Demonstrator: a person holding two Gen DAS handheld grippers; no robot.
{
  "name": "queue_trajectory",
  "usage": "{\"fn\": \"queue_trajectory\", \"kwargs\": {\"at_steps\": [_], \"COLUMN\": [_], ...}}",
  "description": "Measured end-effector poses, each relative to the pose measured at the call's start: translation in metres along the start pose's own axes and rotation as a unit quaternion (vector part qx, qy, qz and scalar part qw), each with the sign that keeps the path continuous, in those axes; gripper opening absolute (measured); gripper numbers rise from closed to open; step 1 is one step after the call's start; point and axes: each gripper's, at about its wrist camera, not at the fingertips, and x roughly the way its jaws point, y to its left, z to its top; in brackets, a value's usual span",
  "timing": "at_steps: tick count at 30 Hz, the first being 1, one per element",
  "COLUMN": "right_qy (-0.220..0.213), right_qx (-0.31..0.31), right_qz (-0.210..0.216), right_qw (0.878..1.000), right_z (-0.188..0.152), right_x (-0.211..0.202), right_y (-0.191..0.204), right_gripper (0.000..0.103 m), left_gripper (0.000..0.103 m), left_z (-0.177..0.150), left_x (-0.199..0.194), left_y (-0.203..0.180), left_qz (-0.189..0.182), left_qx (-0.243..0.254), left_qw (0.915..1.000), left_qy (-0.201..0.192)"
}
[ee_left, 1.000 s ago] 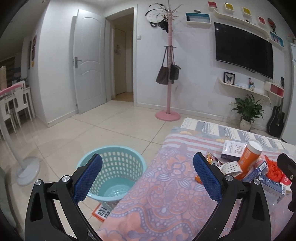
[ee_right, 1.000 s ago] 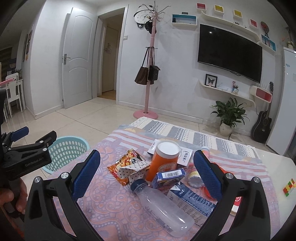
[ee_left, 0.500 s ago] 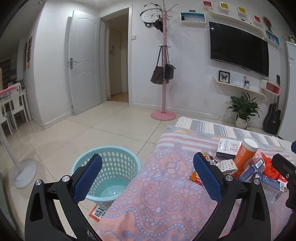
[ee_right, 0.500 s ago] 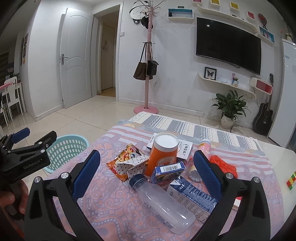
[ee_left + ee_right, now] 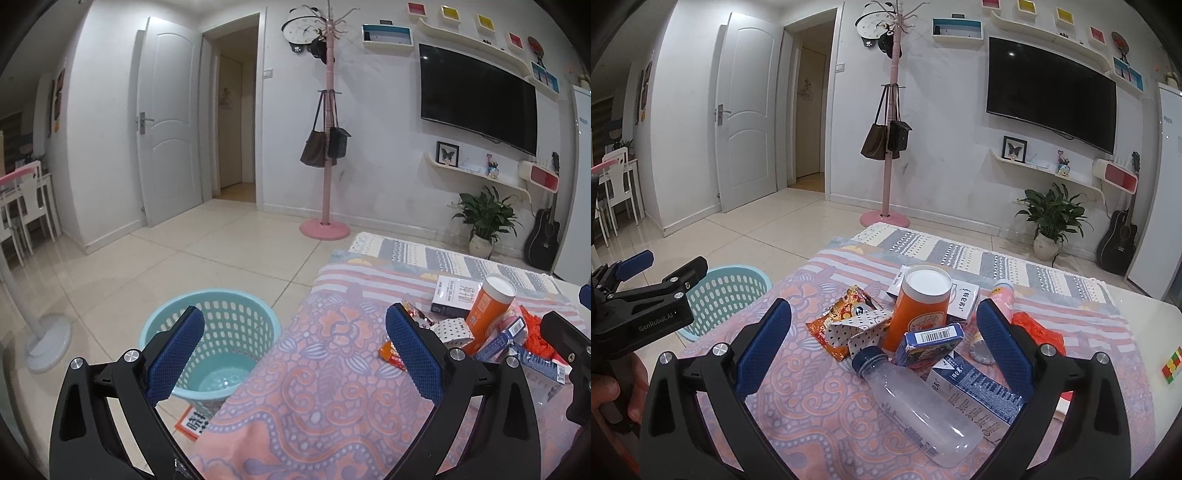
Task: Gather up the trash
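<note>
Trash lies heaped on the patterned tablecloth (image 5: 812, 398): a clear plastic bottle (image 5: 919, 406) with a dark cap, an orange canister (image 5: 919, 314), a small blue carton (image 5: 931, 341), a milk carton (image 5: 975, 387), a snack wrapper (image 5: 842, 317) and a dotted paper box (image 5: 864, 326). My right gripper (image 5: 882, 350) stands open just above the pile, nothing between its fingers. A teal basket (image 5: 212, 350) sits on the floor by the table's left edge. My left gripper (image 5: 295, 354) hangs open over that edge, beside the basket. The same orange canister (image 5: 487, 314) shows in the left wrist view.
A pink coat stand (image 5: 325, 147) with bags stands by the far wall. A white fan base (image 5: 48, 343) rests on the floor at left. A potted plant (image 5: 1049, 221) and guitar (image 5: 1119, 236) are at the back right. A colour cube (image 5: 1171, 365) lies on the table's right.
Both grippers have drifted slightly, the views tilting down and closer to the table; the pile looms a little nearer the right gripper. Both stay open and empty.
</note>
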Motion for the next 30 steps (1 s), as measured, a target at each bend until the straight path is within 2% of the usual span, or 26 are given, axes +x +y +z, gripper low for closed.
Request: {"fn": "queue_trajectory", "kwargs": {"at_steps": [15, 20, 23, 27, 30], "right_qy": [0.001, -0.012, -0.013, -0.002, -0.006], "right_qx": [0.003, 0.006, 0.026, 0.061, 0.077], "right_qz": [-0.001, -0.025, -0.048, -0.074, -0.097], "right_qw": [1.0, 1.0, 0.998, 0.995, 0.992], "right_z": [0.001, 0.001, -0.001, -0.005, -0.007], "right_x": [-0.002, -0.011, -0.014, -0.016, -0.022], "right_y": [-0.002, -0.014, -0.034, -0.07, -0.093], "right_gripper": [0.093, 0.093, 0.088, 0.08, 0.075], "left_gripper": [0.096, 0.096, 0.096, 0.096, 0.095], "left_z": [0.001, 0.001, 0.003, 0.011, 0.014], "left_x": [0.0, -0.004, -0.005, 0.003, 0.027], "left_y": [0.001, -0.002, -0.008, -0.029, -0.054], "left_qz": [-0.004, -0.02, -0.058, -0.14, -0.224], "left_qx": [-0.003, -0.002, 0.001, 0.009, 0.012], "left_qw": [1.0, 0.9998, 0.9982, 0.9888, 0.9666], "left_qy": [0.004, 0.0, 0.011, 0.052, 0.123]}}
